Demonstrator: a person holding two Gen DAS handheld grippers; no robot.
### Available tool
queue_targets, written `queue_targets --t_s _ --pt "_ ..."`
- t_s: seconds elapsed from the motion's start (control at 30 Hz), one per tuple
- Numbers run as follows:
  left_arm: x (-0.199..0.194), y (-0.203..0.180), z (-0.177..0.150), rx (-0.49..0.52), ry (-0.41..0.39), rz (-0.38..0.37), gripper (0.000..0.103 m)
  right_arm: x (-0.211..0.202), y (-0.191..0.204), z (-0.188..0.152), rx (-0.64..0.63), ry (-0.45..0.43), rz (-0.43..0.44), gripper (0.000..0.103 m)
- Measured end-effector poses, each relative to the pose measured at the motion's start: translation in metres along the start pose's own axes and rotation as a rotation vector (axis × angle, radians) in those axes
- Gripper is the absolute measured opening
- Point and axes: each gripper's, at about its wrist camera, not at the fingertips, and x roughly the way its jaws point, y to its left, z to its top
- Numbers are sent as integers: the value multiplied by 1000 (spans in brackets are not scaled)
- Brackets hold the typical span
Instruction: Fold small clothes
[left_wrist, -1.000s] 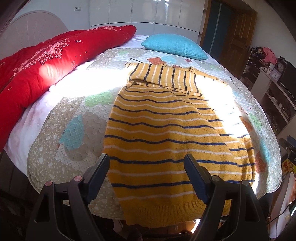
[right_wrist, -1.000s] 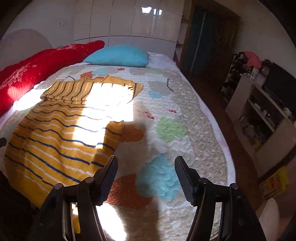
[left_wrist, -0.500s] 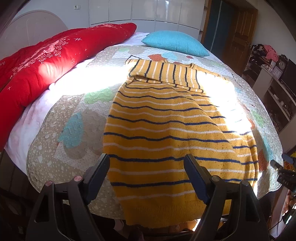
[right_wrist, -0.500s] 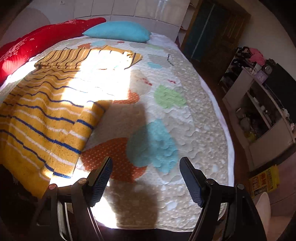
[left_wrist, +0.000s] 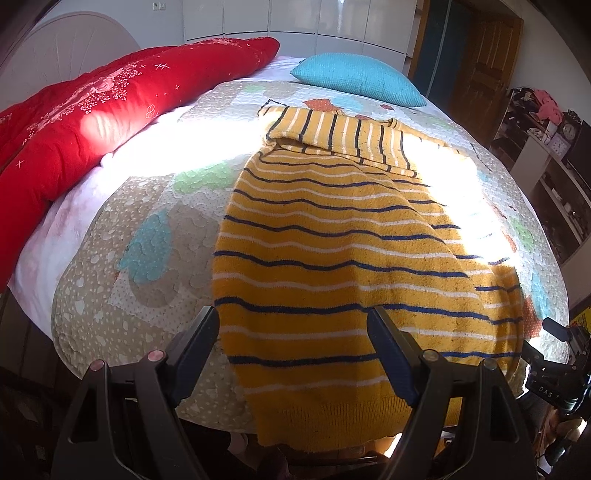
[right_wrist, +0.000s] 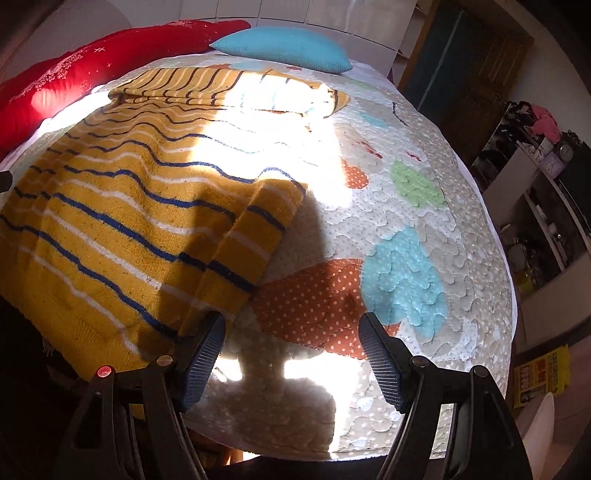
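A yellow knit sweater with blue and white stripes lies spread on the quilted bed; its hem hangs over the near edge and a sleeve is folded across the top. My left gripper hovers open above the hem, nothing between its fingers. In the right wrist view the same sweater fills the left half, its right edge doubled over into a fold. My right gripper stands open just above the quilt, its left finger beside that folded edge, only bedspread between the fingers.
A patchwork quilt covers the bed. A red duvet lies along the left side and a turquoise pillow at the head. Shelves with clutter stand to the right, beside a wooden door.
The right gripper has sunk toward the bed and come close to the sweater's folded right edge, its jaws a little wider. The left gripper has stayed over the hem.
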Motion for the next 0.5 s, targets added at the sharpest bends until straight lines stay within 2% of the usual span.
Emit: queue_targets --t_s 0.2,0.5 --pt "2 2 -1 -2 9 3 81 4 -9 -1 54 13 17 79" --pt "2 2 -3 -3 13 2 81 5 -8 -1 57 13 16 79"
